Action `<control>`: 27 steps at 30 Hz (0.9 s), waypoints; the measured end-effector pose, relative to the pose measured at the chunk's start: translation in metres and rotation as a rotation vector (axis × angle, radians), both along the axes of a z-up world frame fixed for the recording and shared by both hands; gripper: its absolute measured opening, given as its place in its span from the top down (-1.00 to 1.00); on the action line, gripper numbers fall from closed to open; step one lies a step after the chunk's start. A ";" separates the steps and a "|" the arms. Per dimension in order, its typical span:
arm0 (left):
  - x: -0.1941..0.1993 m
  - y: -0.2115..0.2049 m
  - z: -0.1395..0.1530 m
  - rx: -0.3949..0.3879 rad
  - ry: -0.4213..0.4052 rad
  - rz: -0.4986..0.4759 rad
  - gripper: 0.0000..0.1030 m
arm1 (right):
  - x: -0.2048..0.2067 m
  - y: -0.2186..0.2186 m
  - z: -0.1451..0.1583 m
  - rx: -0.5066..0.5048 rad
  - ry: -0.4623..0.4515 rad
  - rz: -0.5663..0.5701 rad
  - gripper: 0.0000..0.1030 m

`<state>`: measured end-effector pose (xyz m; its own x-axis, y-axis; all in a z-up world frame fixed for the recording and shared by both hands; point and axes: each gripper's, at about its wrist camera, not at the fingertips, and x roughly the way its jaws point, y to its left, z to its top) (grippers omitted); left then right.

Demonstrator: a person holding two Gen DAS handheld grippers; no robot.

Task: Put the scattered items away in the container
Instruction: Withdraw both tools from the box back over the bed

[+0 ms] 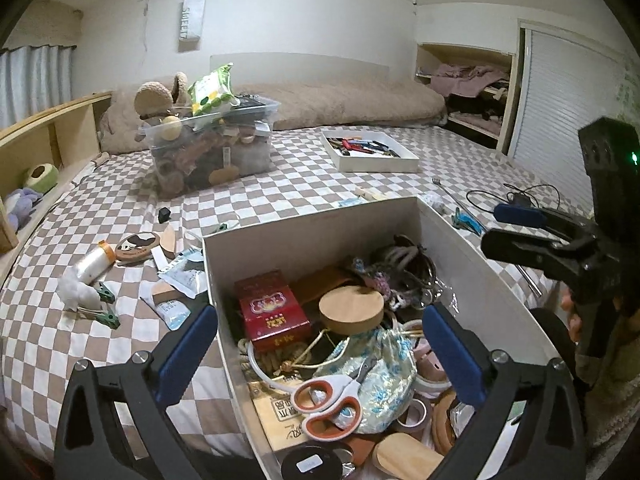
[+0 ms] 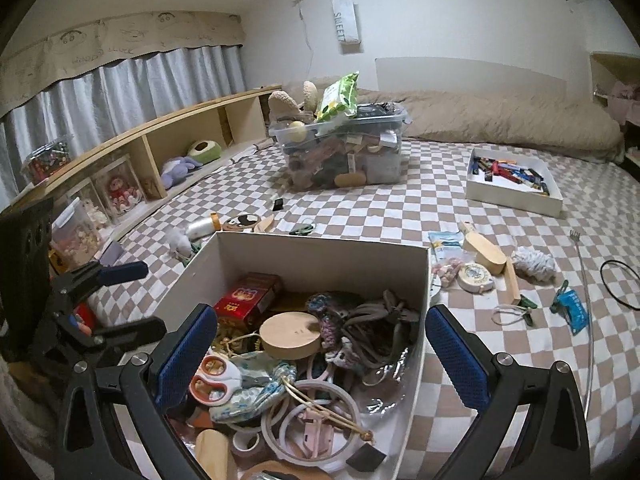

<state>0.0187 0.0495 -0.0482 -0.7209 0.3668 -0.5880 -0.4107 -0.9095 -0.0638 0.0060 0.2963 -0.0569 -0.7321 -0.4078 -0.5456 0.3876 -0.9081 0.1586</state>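
A white cardboard box sits on the checkered bed, full of items: a red packet, a round wooden block, orange-handled scissors. My left gripper is open and empty, its jaws straddling the box's left wall. My right gripper is open and empty over the box's right wall; it also shows in the left wrist view. Loose items lie left of the box: a plastic roll, green clips, packets. Right of it lie a wooden brush, a tape measure, a blue packet.
A clear bin heaped with things stands at the back of the bed. A white tray of small items lies to its right. A metal back scratcher and black cable lie at right. Wooden shelving runs along the left.
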 end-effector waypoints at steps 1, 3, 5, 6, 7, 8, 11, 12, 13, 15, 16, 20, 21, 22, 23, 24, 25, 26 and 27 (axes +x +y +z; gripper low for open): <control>-0.001 -0.001 0.001 0.001 0.000 0.003 -1.00 | 0.000 0.001 0.000 0.009 0.004 -0.006 -1.00; -0.002 -0.002 0.001 0.001 0.002 0.005 -1.00 | 0.002 0.002 -0.001 0.031 0.015 -0.024 -1.00; -0.002 -0.005 0.003 0.004 0.011 0.014 -1.00 | 0.003 0.002 -0.001 0.062 0.032 -0.045 -1.00; -0.003 -0.006 0.003 0.007 0.013 0.017 -1.00 | 0.003 0.002 -0.001 0.076 0.041 -0.053 -1.00; -0.004 -0.007 0.003 0.012 0.013 0.021 -1.00 | 0.003 0.002 -0.001 0.084 0.048 -0.057 -1.00; -0.005 -0.009 0.004 0.017 0.013 0.025 -1.00 | 0.004 0.002 -0.001 0.091 0.055 -0.059 -1.00; -0.009 -0.012 0.003 0.022 0.014 0.032 -1.00 | 0.004 0.003 0.000 0.100 0.065 -0.059 -1.00; -0.010 -0.012 0.003 0.023 0.015 0.032 -1.00 | 0.005 0.003 0.000 0.102 0.068 -0.059 -1.00; -0.010 -0.013 0.003 0.023 0.016 0.033 -1.00 | 0.005 0.003 0.000 0.102 0.071 -0.059 -1.00; -0.013 -0.016 0.003 0.026 0.018 0.040 -1.00 | 0.004 0.004 0.001 0.101 0.073 -0.061 -1.00; -0.014 -0.018 0.003 0.028 0.019 0.045 -1.00 | 0.003 0.005 0.001 0.100 0.072 -0.061 -1.00; -0.019 -0.025 0.003 0.044 0.017 0.065 -1.00 | 0.000 0.009 -0.001 0.082 0.058 -0.067 -1.00; -0.020 -0.027 0.002 0.048 0.015 0.069 -1.00 | -0.001 0.010 -0.001 0.080 0.056 -0.072 -1.00; -0.021 -0.029 0.002 0.050 0.014 0.073 -1.00 | -0.002 0.010 -0.001 0.079 0.054 -0.076 -1.00; -0.022 -0.031 0.002 0.050 0.013 0.078 -1.00 | -0.003 0.012 -0.002 0.077 0.051 -0.082 -1.00; -0.023 -0.032 0.001 0.048 0.013 0.084 -1.00 | -0.004 0.013 -0.003 0.074 0.049 -0.085 -1.00; -0.024 -0.035 0.001 0.046 0.014 0.092 -1.00 | -0.005 0.015 -0.003 0.070 0.045 -0.090 -1.00; -0.026 -0.038 0.001 0.044 0.014 0.103 -1.00 | -0.006 0.018 -0.003 0.064 0.041 -0.098 -1.00; -0.027 -0.042 0.000 0.043 0.013 0.114 -1.00 | -0.007 0.020 -0.004 0.060 0.037 -0.106 -1.00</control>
<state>-0.0085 0.0079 -0.0482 -0.7671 0.3067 -0.5634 -0.3057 -0.9469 -0.0994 -0.0008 0.3161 -0.0607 -0.7897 -0.2942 -0.5384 0.2934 -0.9518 0.0898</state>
